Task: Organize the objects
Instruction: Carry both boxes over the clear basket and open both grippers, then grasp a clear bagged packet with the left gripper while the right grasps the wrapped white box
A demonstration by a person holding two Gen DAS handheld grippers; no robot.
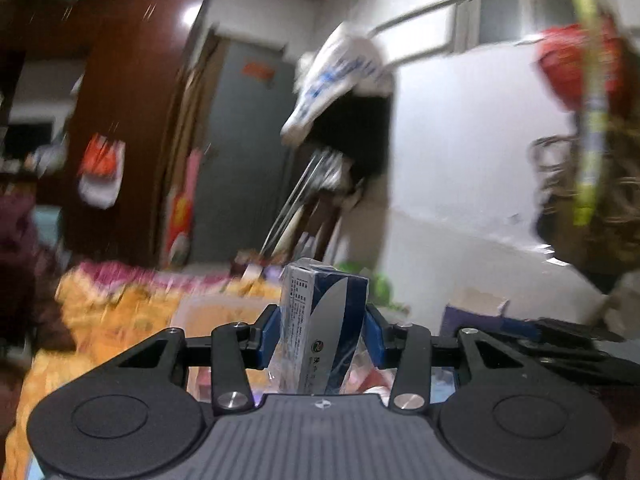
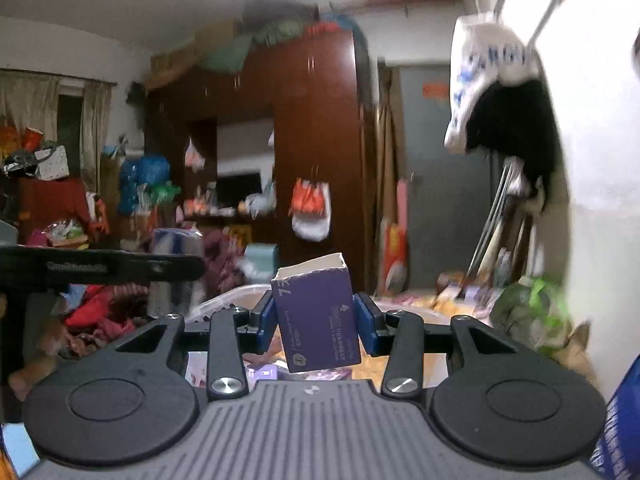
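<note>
My left gripper is shut on a blue and white box wrapped in clear film, held upright in the air above a bed with an orange patterned cover. My right gripper is shut on a small purple carton with a torn open top, held up and slightly tilted. Part of the other gripper's black body shows at the left of the right wrist view. A clear plastic container lies below and beyond the left gripper.
A brown wardrobe with hanging bags stands at the back beside a grey door. A white bag and a dark garment hang on the right wall. A green bag lies at the right. Clutter is piled at the left.
</note>
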